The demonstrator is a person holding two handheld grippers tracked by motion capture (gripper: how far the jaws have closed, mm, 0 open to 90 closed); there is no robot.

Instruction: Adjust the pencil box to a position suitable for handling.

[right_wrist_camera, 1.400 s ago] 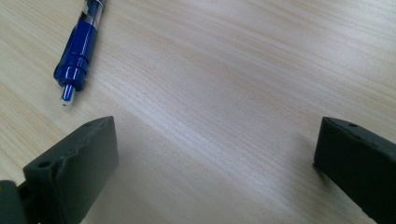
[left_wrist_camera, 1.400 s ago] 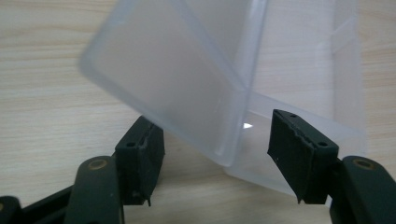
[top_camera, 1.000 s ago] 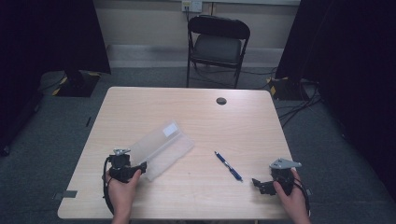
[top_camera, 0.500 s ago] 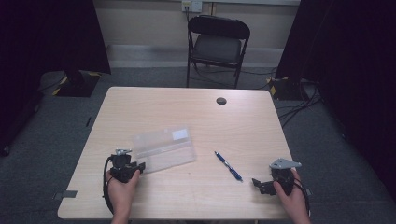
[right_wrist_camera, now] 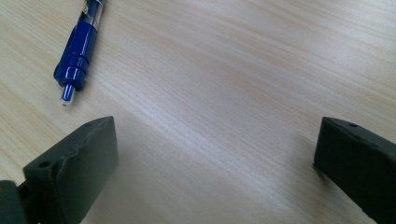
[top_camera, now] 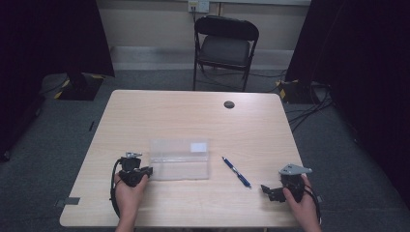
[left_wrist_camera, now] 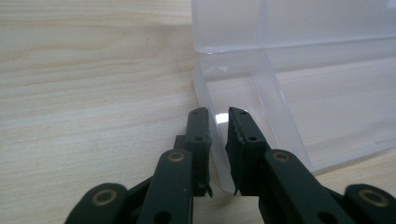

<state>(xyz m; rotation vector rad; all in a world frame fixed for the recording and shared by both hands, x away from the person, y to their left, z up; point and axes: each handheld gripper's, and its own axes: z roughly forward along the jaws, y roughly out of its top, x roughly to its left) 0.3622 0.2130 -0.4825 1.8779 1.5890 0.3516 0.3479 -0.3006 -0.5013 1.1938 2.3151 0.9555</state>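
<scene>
At the near edge of a pale wood counter [top_camera: 159, 116], a person's left hand [top_camera: 126, 193] holds the left tongs [top_camera: 145, 171] level, pointing at the near left corner of a clear plastic case [top_camera: 180, 159]. In the left gripper view the left tongs [left_wrist_camera: 218, 116] have just been closing and now pinch the thin end wall of the case [left_wrist_camera: 280, 88], one jaw inside the shell and one outside. The case lies open and flat in the middle of the counter, its long sides square to the near edge; a second ago it sat skewed, its far end swung away to the right, so it has turned about the gripped corner. Right of the case, a blue pen [top_camera: 236, 171] lies slantwise on the counter. Further right of the case, the right hand [top_camera: 300, 198] rests near the counter's edge, unmoved, the right tongs [top_camera: 267, 189] aimed toward the pen; the right gripper view shows the jaws spread wide over bare wood, the pen [right_wrist_camera: 78, 56] beyond them, untouched.
</scene>
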